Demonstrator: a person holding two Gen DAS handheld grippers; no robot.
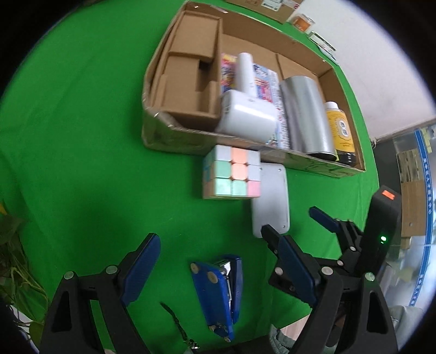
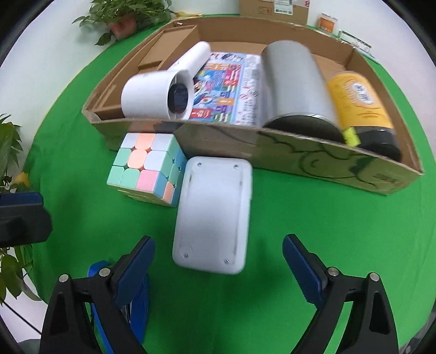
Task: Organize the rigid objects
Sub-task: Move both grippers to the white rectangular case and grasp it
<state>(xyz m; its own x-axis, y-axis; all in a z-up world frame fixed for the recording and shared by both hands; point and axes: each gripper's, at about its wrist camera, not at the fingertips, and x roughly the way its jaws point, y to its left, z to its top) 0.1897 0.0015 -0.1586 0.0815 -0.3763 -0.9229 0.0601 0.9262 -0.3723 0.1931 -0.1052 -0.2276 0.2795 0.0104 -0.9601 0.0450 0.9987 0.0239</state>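
A pastel puzzle cube [image 1: 231, 174] [image 2: 148, 168] and a flat white device [image 1: 271, 200] [image 2: 214, 217] lie on the green cloth before a cardboard box [image 1: 174, 136] [image 2: 313, 158]. The box holds a white handheld device [image 1: 245, 114] [image 2: 158, 95], a silver cylinder [image 1: 305, 114] [image 2: 297, 84], a yellow bottle [image 1: 340, 130] [image 2: 359, 100] and a printed pack [image 2: 226, 89]. A blue stapler [image 1: 220, 291] [image 2: 136, 302] lies between my left gripper's [image 1: 218, 275] open fingers. My right gripper [image 2: 218, 269] [image 1: 297, 228] is open, just short of the white device.
Potted plants [image 2: 128, 16] stand at the cloth's left and far edges. A brown parcel [image 2: 275, 11] and small orange boxes [image 2: 327, 23] sit behind the cardboard box. A thin dark cord [image 1: 174, 318] lies near the stapler.
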